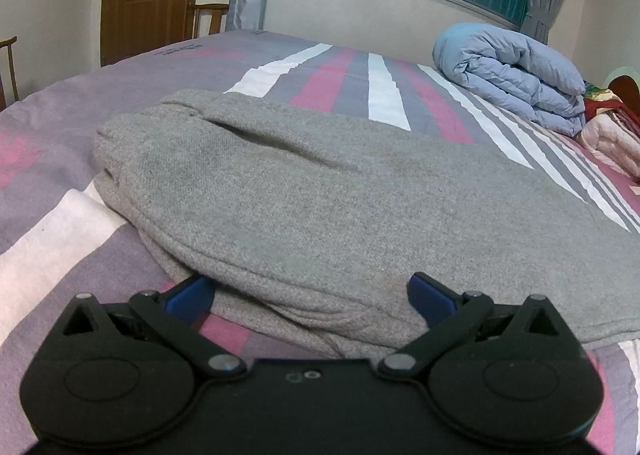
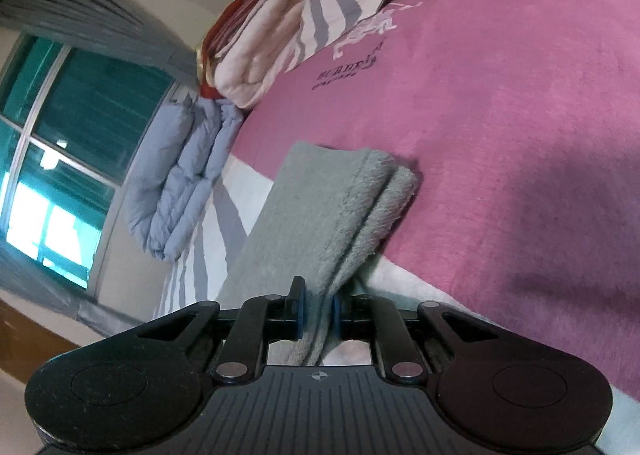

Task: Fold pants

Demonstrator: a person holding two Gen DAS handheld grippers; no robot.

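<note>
Right gripper point(image 2: 318, 315): fingers pinching the grey pants point(image 2: 320, 215) edge, above the bed point(image 2: 500, 135). Left gripper point(image 1: 312, 291): fingers spread wide at the hem.

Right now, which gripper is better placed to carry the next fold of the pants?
Right. The right gripper is already shut on the gray pants edge; the left gripper stands open at the waist end, gripping nothing.

The left gripper point(image 1: 312, 291) is sitting low in frame, fingers spread wide; the right gripper point(image 2: 318, 313) is pinching its fingers nearly together at bottom centre.
</note>
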